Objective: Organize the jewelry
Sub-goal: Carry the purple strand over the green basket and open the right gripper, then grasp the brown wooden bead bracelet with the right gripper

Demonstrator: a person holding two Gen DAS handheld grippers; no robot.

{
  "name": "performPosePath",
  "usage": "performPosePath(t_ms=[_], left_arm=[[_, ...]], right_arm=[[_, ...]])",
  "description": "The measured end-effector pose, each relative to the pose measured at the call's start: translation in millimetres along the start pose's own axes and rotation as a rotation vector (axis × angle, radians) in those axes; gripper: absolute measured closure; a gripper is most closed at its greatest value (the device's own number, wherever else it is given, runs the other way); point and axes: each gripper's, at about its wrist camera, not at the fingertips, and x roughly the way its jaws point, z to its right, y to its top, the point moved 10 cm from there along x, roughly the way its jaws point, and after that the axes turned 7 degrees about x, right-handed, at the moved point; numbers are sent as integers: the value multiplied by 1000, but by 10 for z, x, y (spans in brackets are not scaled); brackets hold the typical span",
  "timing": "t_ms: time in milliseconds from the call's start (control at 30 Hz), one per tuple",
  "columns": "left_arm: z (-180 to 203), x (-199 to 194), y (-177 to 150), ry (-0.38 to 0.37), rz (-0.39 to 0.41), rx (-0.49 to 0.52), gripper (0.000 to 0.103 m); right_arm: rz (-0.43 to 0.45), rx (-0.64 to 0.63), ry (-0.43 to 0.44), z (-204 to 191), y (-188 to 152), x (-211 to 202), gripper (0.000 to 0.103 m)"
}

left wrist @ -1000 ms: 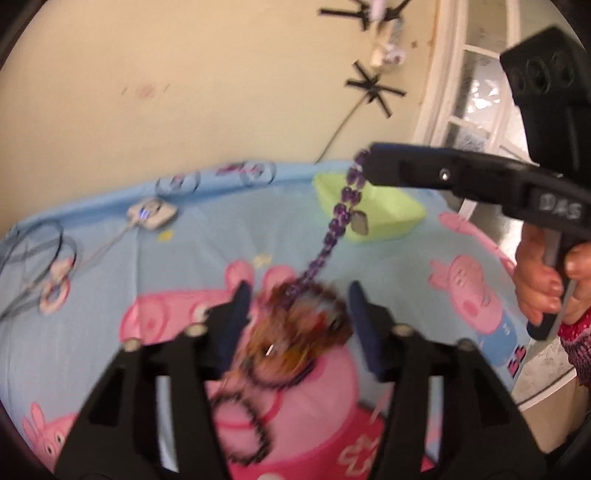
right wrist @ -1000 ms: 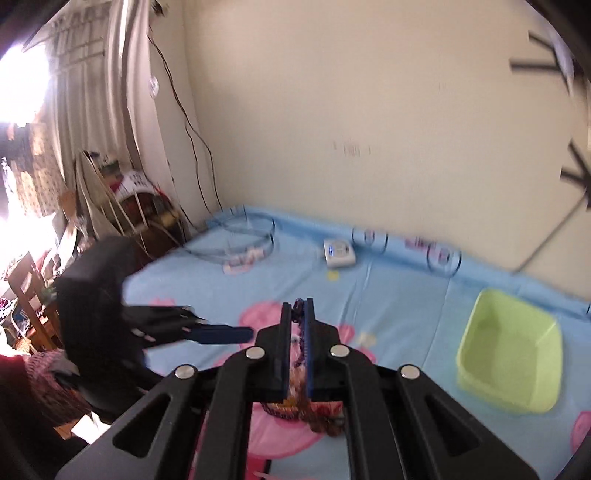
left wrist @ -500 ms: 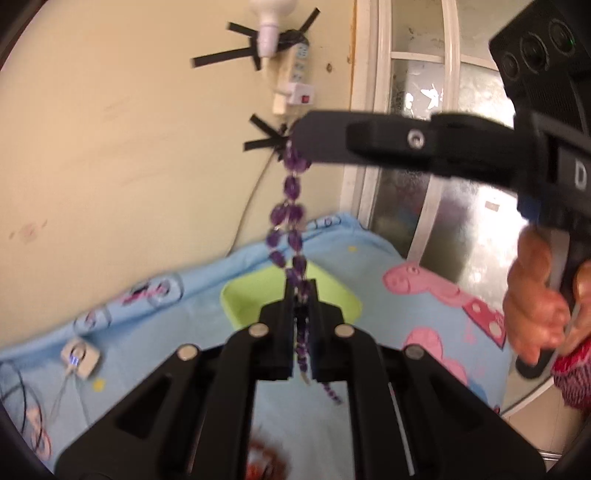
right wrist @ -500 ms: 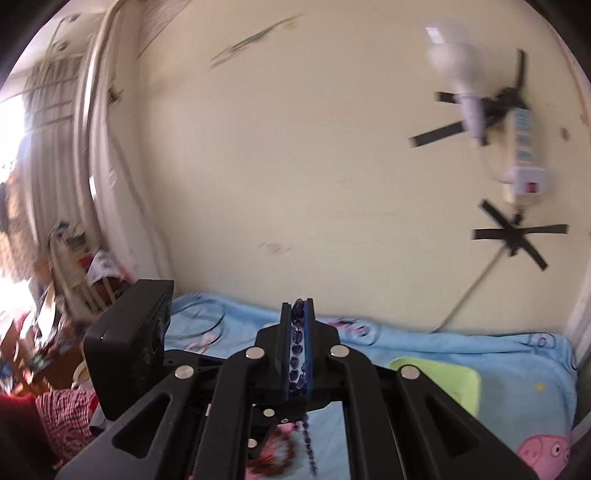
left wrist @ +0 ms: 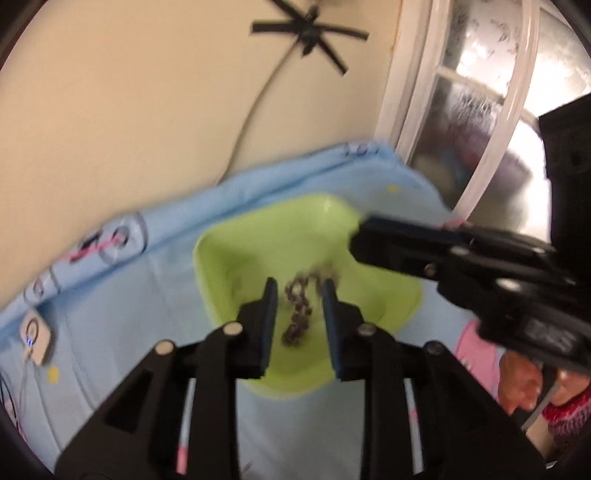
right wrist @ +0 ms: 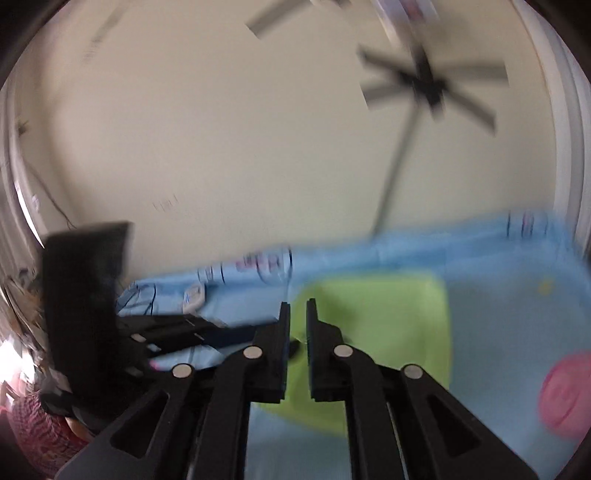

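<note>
left claw [left wrist: 299,286]: spread, jaws just been opening; the bead strand shows in the gap between them but neither pad touches it.
bead strand [left wrist: 297,314]: dark purple, lying inside the green tray at frame centre; its long axis runs up the picture, near end low between the left fingers, far end bending to the upper right toward the right claw's tip; blurred.
right claw [left wrist: 360,240]: enters from the right edge, pointing left over the tray's far right corner; fingers pressed nearly together; whether it pinches the strand's far end cannot be told.
hand [left wrist: 521,380]: on the right claw's grip, lower right.
green tray [left wrist: 207,258]: shallow, rounded corners, resting on the blue sheet.
blue sheet [left wrist: 129,314]: pink cartoon print; small white device [left wrist: 37,336] at the left edge.
wall [left wrist: 129,110]: cream; a cable [left wrist: 251,122] hangs from a black tape cross [left wrist: 308,33], top centre.
window [left wrist: 461,110]: frosted, upper right.
</note>
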Motion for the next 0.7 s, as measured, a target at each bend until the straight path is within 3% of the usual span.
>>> performPosePath(t_ms=[100, 233, 267, 300, 367, 433, 467, 567, 600, 700], left_arm=[[-251, -313, -288, -2, -6, -16, 80], [-746, -974, -683, 58, 47, -84, 79], [-847, -1121, -803, 83, 43, -109, 79], [-945, -1236, -938, 106, 38, -138, 79], [-1077, -1428, -1227, 112, 37, -203, 79], [-1097, -1475, -1495, 86, 16, -250, 79], [-1083, -1446, -1585, 73, -1, -263, 79], [-976, -1224, -1818, 44, -83, -270, 79], [-927, -1138, -1871, 26, -107, -268, 79], [-855, -911, -1991, -22, -160, -297, 79]], right_arm=[[-45, 17, -33, 73, -210, 62, 103], [5, -35, -39, -171, -320, -148, 103], [34, -37, -63, -253, -372, -227, 88], [49, -35, -65, -346, -427, -276, 60], [77, -38, 26, -579, -630, -346, 51], [-13, -69, 42, -750, -979, -196, 52], [-41, -77, 27, -795, -1158, -95, 60], [-146, -38, 11, -820, -1491, 235, 98], [-181, -8, 21, -825, -1574, 334, 103], [-235, 54, 30, -827, -1774, 510, 103]])
